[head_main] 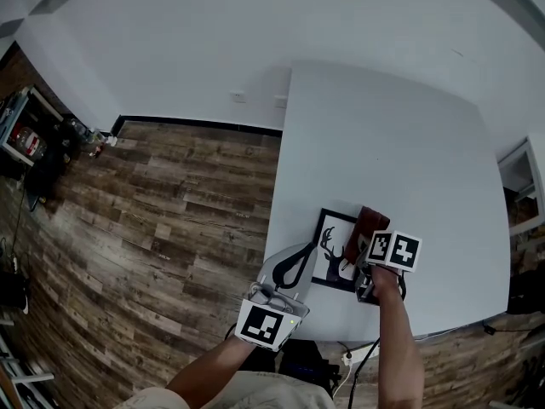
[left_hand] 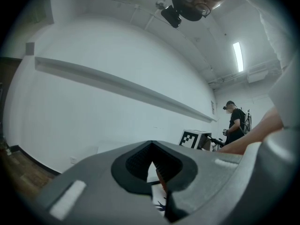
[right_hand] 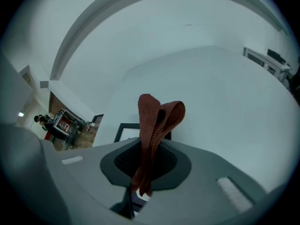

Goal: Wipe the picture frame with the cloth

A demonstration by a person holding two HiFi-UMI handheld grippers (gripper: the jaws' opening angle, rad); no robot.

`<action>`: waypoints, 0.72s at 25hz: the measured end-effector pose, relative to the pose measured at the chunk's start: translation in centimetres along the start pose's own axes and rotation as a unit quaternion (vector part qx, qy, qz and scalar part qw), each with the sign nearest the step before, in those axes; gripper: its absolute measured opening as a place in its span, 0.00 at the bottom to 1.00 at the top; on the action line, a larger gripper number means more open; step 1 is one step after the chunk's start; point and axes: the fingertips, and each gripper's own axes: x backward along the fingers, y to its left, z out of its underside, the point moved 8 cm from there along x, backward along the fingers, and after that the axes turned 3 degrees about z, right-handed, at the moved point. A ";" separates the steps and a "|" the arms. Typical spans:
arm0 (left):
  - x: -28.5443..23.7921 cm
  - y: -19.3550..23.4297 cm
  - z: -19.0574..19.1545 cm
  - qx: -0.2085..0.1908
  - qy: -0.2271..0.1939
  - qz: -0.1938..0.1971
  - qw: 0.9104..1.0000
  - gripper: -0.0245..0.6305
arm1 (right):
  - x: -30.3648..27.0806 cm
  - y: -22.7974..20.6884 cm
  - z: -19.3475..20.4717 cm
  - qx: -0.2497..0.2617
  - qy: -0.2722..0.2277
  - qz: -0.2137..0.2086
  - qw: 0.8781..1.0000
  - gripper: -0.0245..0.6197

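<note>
The black picture frame with a deer print lies flat near the front edge of the white table. My right gripper hovers over the frame's right side, shut on a rust-brown cloth. In the right gripper view the cloth sticks up folded out of the shut gripper, with a frame corner behind it. My left gripper is shut, its tips at the frame's left edge. A bit of the deer print shows through the gap behind the left gripper's tips.
Wooden floor lies left of the table, with a cluttered shelf at the far left. A white cabinet stands at the right. Another person stands in the distance. Cables hang below the table's front edge.
</note>
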 end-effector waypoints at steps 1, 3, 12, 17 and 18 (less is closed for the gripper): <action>0.1 0.0 -0.1 0.001 -0.001 -0.002 1.000 0.04 | 0.3 0.7 -0.2 0.004 -0.005 -0.008 1.000 0.13; 0.2 0.1 -0.2 0.001 0.000 -0.005 1.000 0.04 | 0.7 2.2 -0.5 0.012 -0.011 -0.026 1.000 0.13; 0.9 1.2 -0.6 -0.009 -0.003 -0.026 1.000 0.04 | -0.8 6.8 0.6 0.027 0.014 -0.073 0.997 0.13; 1.7 1.6 -0.5 -0.009 0.001 -0.033 0.999 0.04 | -2.7 7.6 2.5 0.014 0.042 -0.081 0.996 0.13; 1.8 1.6 -0.4 -0.009 0.002 -0.034 0.999 0.04 | -3.0 7.6 2.7 0.013 0.047 -0.080 0.996 0.13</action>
